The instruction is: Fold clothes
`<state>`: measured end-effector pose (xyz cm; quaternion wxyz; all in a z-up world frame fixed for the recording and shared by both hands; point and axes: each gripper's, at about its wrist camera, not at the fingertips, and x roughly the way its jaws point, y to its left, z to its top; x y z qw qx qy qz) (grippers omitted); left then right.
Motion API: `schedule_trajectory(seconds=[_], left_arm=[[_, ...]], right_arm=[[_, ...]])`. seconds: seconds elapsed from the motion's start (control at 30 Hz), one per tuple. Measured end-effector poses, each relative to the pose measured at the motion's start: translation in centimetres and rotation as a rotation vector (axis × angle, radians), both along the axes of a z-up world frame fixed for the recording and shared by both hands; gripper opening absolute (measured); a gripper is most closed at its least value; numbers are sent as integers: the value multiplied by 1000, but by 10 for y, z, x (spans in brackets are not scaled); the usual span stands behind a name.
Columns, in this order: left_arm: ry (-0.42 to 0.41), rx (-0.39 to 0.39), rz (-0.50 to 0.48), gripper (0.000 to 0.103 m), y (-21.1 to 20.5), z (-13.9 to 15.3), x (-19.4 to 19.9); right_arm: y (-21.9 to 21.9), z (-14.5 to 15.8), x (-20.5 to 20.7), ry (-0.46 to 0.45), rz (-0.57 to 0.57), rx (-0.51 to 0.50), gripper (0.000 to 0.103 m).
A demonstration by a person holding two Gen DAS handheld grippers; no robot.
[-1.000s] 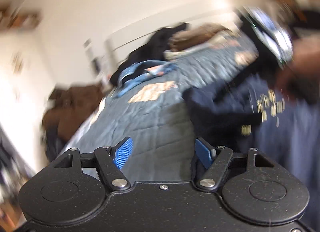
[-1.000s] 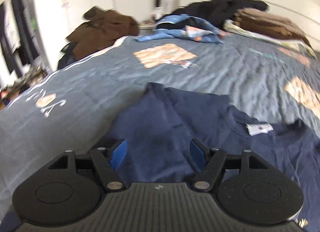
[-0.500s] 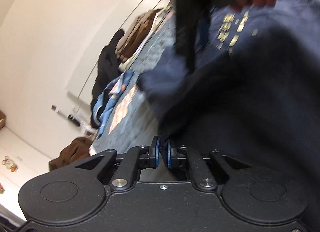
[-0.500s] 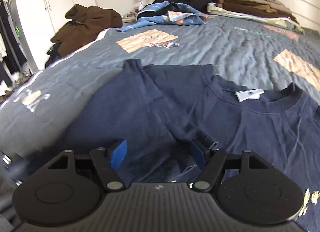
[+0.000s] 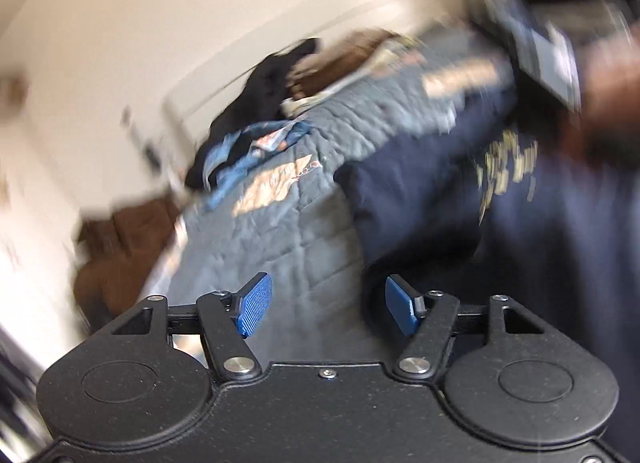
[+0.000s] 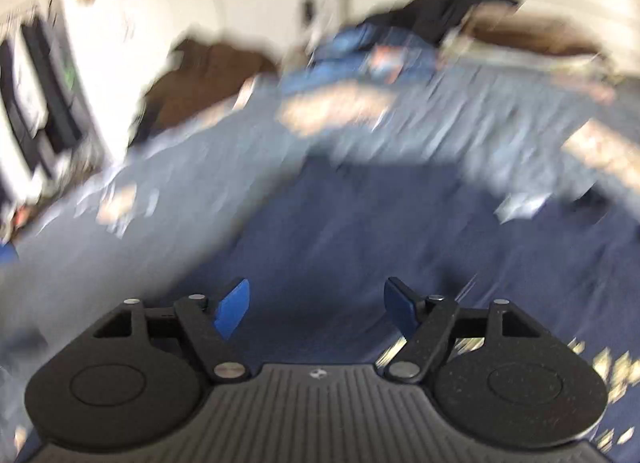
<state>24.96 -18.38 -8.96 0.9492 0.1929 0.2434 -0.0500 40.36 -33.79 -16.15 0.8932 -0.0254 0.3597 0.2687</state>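
Navy shirt [image 6: 360,231] lies badly blurred, perhaps bunched, beneath both spread, empty grippers [image 5: 327,309] [image 6: 316,307]

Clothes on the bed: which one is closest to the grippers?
The navy T-shirt, spread right under the open right gripper and beside the open left gripper. The black, brown and light blue clothes are piled far off by the wall.

Bed w/ blue-grey quilt [image 6: 460,131], navy tee [image 6: 360,231], clothes heap [image 5: 256,135]

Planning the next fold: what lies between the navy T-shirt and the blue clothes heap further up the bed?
Only bare grey-blue quilt with a tan patch lies between the navy T-shirt and the blue clothes heap, seen in the left wrist view.
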Motion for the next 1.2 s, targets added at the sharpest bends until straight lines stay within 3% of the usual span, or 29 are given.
schedule_trajectory(seconds=[0.03,0.1,0.23,0.27,0.47,0.67,0.8,0.93,1.07,1.2], left_arm=[[11,-84,40,69,-1,9,-2],[13,-272,120,73,0,21,-10],[60,-665,202,73,5,16,-22],[69,-682,193,73,1,16,-20],[95,-678,115,73,-34,3,-7],[144,-623,30,73,-80,-16,-18],[129,-586,-10,73,-99,-16,-26],[98,-579,-15,73,-112,-12,-33],[94,-553,-44,73,-125,-11,-39],[97,-477,-74,74,-144,-12,-45]], right_arm=[[8,-8,-1,31,13,-51,74],[1,-3,-13,14,-24,-21,74],[-68,31,-47,0,-123,218,74],[-90,37,-55,-8,-157,238,75],[-179,46,-109,-49,-314,201,80],[-259,49,-163,-87,-461,130,84],[-312,51,-200,-112,-559,83,85],[-301,51,-201,-144,-535,11,85],[-305,51,-213,-152,-547,106,85],[-306,52,-216,-133,-574,81,85]])
